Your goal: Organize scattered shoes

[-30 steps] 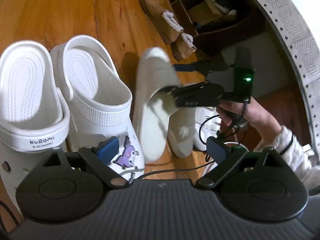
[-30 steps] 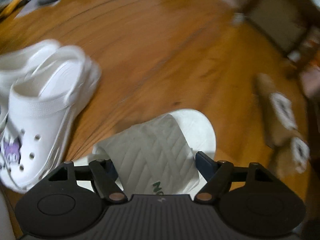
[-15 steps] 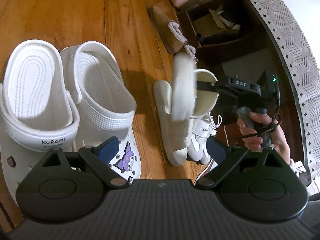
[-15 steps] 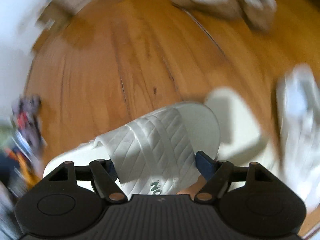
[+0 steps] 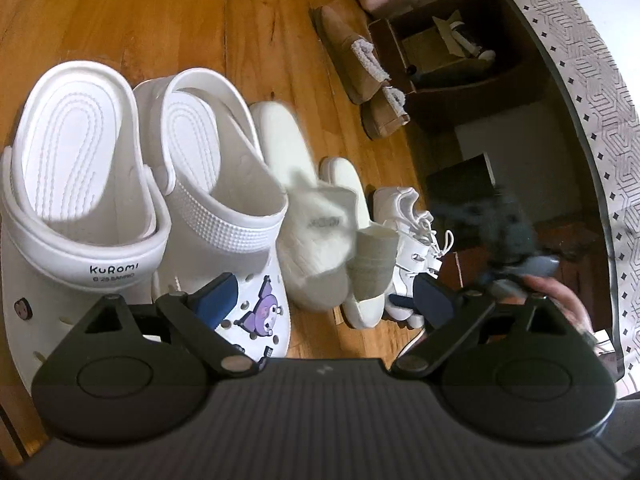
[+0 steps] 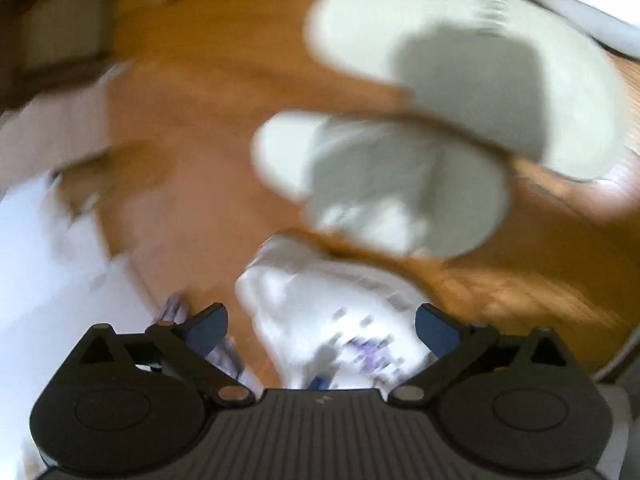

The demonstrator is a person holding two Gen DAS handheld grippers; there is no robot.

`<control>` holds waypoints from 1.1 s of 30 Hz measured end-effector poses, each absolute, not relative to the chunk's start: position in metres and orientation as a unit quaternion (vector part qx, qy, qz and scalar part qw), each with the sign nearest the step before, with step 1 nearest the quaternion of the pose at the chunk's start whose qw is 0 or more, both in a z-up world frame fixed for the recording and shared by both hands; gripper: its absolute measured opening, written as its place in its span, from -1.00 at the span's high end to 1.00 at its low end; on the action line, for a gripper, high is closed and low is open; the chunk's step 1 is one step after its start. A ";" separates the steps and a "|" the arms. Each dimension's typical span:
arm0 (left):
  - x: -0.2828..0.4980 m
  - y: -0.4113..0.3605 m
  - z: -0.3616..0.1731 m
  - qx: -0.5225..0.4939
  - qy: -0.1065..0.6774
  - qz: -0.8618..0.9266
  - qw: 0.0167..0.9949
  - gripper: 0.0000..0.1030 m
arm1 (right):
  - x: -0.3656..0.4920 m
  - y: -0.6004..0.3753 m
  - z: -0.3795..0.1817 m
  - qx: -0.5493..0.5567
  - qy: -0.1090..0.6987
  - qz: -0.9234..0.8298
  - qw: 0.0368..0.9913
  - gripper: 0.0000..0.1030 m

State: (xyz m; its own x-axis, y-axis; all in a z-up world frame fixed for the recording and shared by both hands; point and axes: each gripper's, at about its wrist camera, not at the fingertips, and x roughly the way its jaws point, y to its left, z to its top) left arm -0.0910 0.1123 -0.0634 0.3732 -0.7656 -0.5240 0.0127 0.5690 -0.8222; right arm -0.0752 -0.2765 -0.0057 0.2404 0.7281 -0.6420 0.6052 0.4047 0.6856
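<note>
From the left wrist camera I see my left tongs (image 5: 322, 294) spread wide with nothing between them, hanging over a row of shoes on the wooden floor (image 5: 160, 12). I take the clog with the purple cartoon charm (image 5: 218, 184) as my landmark. Touching it on its left side stands the second white clog (image 5: 76, 184), which has the word "Kuromi" on its strap. Just beside the landmark on its right lies a cream slide sandal (image 5: 308, 208), a little blurred, and right next to that one lies its partner sandal (image 5: 366, 232); the two seem to touch at the straps, but I cannot tell for sure. Further right of the landmark stand white sneakers (image 5: 412, 236) with laces. Well beyond the landmark, towards the dark wooden shelf (image 5: 460, 60), lie two tan slippers (image 5: 360, 80) with fluffy lining. Far right of the landmark my right hand (image 5: 560, 300) shows with its tool as a dark blur. The right wrist camera is very blurred: the right tongs (image 6: 322, 330) are spread apart and hold nothing, and beyond them I see the two sandals (image 6: 380, 184) side by side on the floor, with a white shoe carrying purple marks (image 6: 332, 312) close to the tongs.
</note>
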 end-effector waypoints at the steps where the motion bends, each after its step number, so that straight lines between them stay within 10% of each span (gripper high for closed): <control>1: -0.092 0.114 -0.064 -0.382 0.494 -0.264 0.735 -0.85 | -0.071 -0.276 0.002 0.524 0.610 0.071 0.589 -0.95; 9: -0.093 0.118 -0.065 -0.384 0.492 -0.265 0.735 -0.85 | -0.046 -0.271 0.021 0.281 0.564 0.063 0.774 -0.94; 33: -0.093 0.087 -0.057 -0.242 0.542 -0.234 0.770 -0.85 | -0.042 -0.152 -0.030 0.022 0.585 0.145 0.798 -0.61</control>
